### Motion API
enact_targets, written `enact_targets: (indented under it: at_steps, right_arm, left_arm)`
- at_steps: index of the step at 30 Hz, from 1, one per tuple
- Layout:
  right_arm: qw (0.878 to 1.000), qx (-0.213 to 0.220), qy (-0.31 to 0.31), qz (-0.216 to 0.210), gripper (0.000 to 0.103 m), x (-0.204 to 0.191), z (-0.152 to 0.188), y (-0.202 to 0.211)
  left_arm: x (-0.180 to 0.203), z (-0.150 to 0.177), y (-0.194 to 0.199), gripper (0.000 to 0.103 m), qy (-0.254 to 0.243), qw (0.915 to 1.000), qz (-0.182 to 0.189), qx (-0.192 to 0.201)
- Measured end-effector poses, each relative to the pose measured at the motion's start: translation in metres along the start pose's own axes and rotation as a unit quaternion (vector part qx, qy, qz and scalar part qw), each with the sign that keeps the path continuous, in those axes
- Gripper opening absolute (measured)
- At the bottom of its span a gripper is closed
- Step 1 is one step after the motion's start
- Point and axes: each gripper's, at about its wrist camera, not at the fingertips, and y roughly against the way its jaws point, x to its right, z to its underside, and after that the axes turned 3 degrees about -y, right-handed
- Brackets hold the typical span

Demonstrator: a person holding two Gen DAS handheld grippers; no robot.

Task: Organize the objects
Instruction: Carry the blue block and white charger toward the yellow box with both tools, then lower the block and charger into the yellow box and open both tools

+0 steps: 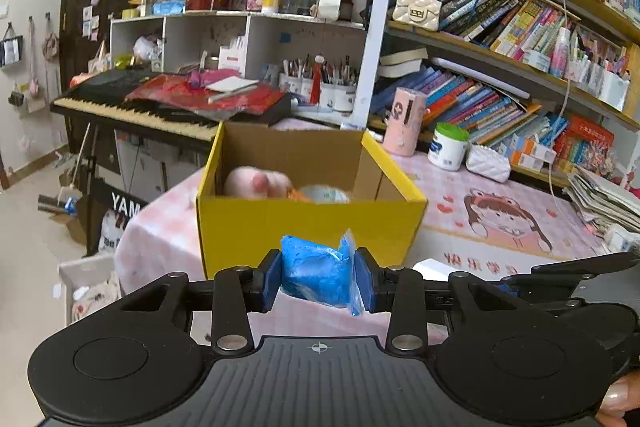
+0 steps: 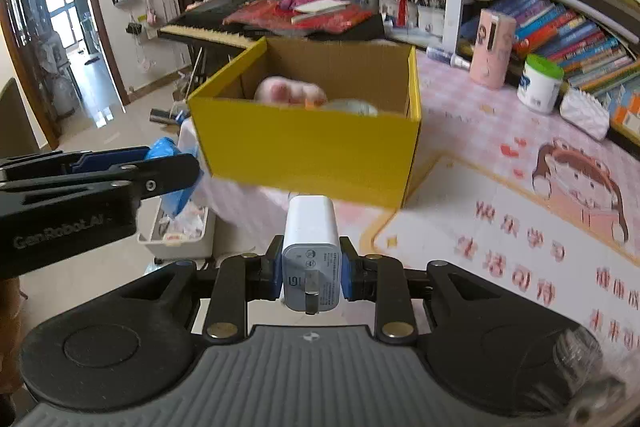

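Two grippers are in use, and we describe each from its pads outward.

Left gripper [image 1: 319, 279]: we see its blue pads pressed against both sides of a crumpled blue plastic bag [image 1: 316, 275], which is clamped between them and held clear of the table. In the right wrist view the same gripper [image 2: 176, 171] enters from the left edge, with the bag [image 2: 168, 151] bulging above and below its fingers.

Right gripper [image 2: 310, 273]: we see its jaws clenched on a white charger [image 2: 310, 251] (a plug-in power adapter, prongs facing the camera). The charger stands upright between the pads, and its top rises above them.

Ahead of both grippers stands a yellow cardboard box [image 1: 308, 223], open at the top, on a table covered with a pink checked cloth [image 1: 440, 183]. We note that the bag sits just in front of the box's near wall in the left wrist view, below its rim. In the right wrist view the box [image 2: 304, 147] lies beyond the charger. Inside the box we make out a pink plush toy [image 1: 256, 183] and a pale rounded item beside it (too blurred to identify).

To the right of the box, near the bookshelf [image 1: 520, 67], stand a pink cylinder [image 1: 404, 119] and a white jar with a green lid [image 1: 448, 147]. Behind the box we see a keyboard instrument [image 1: 132, 107].
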Motion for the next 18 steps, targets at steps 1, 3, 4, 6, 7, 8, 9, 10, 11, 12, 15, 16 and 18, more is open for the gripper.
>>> enact_targets:
  at_steps: [1,3,4,6,7,8,9,10,11,12,15,16,18]
  right_arm:
    - [1.0,0.004,0.001,-0.002,0.025,0.002,-0.005,-0.002]
    - [1.0,0.011,0.003,-0.007,0.025,0.006,-0.018,-0.008]
    - [1.0,0.016,0.006,-0.009,0.025,0.008,-0.026,-0.011]
    - [1.0,0.026,0.011,-0.013,0.025,0.011,-0.039,-0.016]
    - [0.999,0.031,0.013,-0.015,0.025,0.013,-0.045,-0.019]
    - [0.999,0.036,0.016,-0.017,0.025,0.016,-0.053,-0.023]
    - [0.999,0.041,0.019,-0.018,0.025,0.018,-0.061,-0.027]
    - [0.998,0.046,0.024,-0.019,0.025,0.021,-0.068,-0.032]
    - [0.998,0.049,0.028,-0.019,0.025,0.023,-0.075,-0.036]
    - [0.998,0.052,0.034,-0.02,0.025,0.026,-0.082,-0.042]
    - [0.997,0.053,0.043,-0.024,0.025,0.033,-0.101,-0.061]
    - [0.997,0.05,0.049,-0.025,0.025,0.036,-0.107,-0.07]
    - [0.997,0.042,0.058,-0.027,0.025,0.039,-0.114,-0.087]
  left_arm:
    - [0.0,-0.004,-0.005,0.037,0.001,1.0,-0.002,0.002]
    - [0.0,-0.014,-0.015,0.037,0.002,1.0,-0.007,0.006]
    - [0.0,-0.018,-0.021,0.037,0.002,0.9999,-0.01,0.008]
    - [-0.001,-0.028,-0.033,0.037,0.003,0.9998,-0.016,0.012]
    - [-0.001,-0.033,-0.039,0.037,0.003,0.9997,-0.02,0.014]
    - [-0.002,-0.037,-0.045,0.037,0.004,0.9995,-0.025,0.017]
    - [-0.002,-0.042,-0.052,0.037,0.004,0.9994,-0.03,0.019]
    - [-0.003,-0.047,-0.059,0.037,0.006,0.9991,-0.035,0.021]
    - [-0.004,-0.051,-0.066,0.037,0.008,0.9989,-0.04,0.021]
    - [-0.005,-0.056,-0.074,0.037,0.01,0.9986,-0.046,0.022]
    - [-0.007,-0.065,-0.097,0.037,0.008,0.9977,-0.065,0.015]
    - [-0.007,-0.067,-0.105,0.037,0.007,0.9973,-0.072,0.01]
    - [-0.009,-0.066,-0.118,0.037,0.008,0.9963,-0.086,-0.003]
